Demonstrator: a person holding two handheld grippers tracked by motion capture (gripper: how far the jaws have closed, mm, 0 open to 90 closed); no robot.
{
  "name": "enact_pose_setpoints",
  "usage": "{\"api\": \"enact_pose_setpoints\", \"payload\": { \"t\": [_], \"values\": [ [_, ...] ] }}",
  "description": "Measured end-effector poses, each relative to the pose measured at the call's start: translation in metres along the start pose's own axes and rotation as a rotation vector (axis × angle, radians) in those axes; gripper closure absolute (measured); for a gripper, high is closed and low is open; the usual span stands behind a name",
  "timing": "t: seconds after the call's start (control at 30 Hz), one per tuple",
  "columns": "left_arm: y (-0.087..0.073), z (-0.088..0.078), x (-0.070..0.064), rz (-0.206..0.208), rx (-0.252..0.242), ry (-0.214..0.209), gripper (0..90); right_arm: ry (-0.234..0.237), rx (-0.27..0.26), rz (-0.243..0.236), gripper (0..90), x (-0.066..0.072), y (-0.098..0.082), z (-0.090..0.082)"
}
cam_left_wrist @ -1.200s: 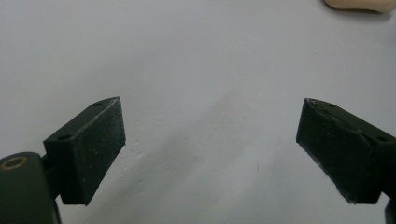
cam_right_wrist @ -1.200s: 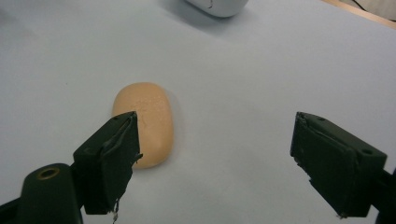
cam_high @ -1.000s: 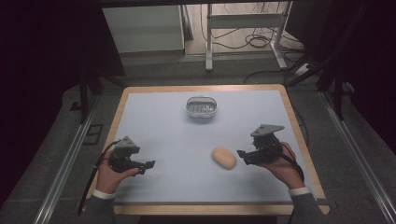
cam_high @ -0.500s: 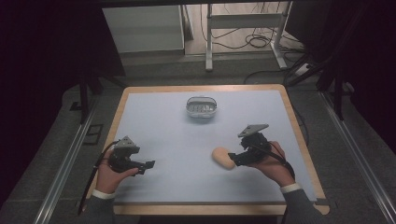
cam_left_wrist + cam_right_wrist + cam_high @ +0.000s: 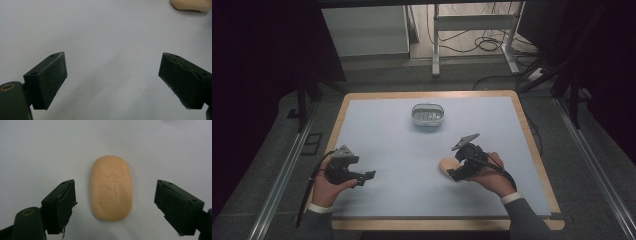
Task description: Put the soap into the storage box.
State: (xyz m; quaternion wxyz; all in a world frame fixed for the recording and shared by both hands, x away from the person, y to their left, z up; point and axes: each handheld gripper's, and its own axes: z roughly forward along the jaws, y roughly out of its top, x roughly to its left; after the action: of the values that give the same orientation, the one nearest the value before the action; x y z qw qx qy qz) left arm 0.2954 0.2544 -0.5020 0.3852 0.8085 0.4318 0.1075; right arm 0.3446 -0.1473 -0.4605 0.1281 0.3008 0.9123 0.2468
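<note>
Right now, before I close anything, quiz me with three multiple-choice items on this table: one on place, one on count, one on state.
1. Where is the soap bar?
A. between the right hand-held gripper's jaws
B. inside the metal dish
C. under the left hand-held gripper

2. How many soap bars lie on the table?
A. three
B. one
C. two

3. The right hand-held gripper's jaws are:
A. shut on the soap
B. shut, empty
C. open

Key: 1 A, the bar lies flat midway between the jaws; 2 B, a single bar shows; 3 C, gaps remain both sides.
</note>
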Motion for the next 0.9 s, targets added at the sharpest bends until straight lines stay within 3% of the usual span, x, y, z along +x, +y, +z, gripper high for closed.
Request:
{"api": "enact_pose_setpoints", "payload": {
  "t": [0.17, 0.4, 0.9],
  "values": [
    [0.0, 0.0, 0.0, 0.001, -0.001, 0.0, 8.3, -0.007, 0.032, -0.005, 17.6, 0.002, 0.003, 0.009],
    [-0.001, -0.001, 0.002, -0.006, -0.004, 0.004, 8.2, -0.002, 0.102, 0.022, 19.8, -0.002, 0.005, 0.031],
    [-0.001, -0.003, 0.003, -0.011, -0.01, 0.005, 8.2, 0.0, 0.192, 0.03, 28.5, 0.001, 0.006, 0.052]
  ]
}}
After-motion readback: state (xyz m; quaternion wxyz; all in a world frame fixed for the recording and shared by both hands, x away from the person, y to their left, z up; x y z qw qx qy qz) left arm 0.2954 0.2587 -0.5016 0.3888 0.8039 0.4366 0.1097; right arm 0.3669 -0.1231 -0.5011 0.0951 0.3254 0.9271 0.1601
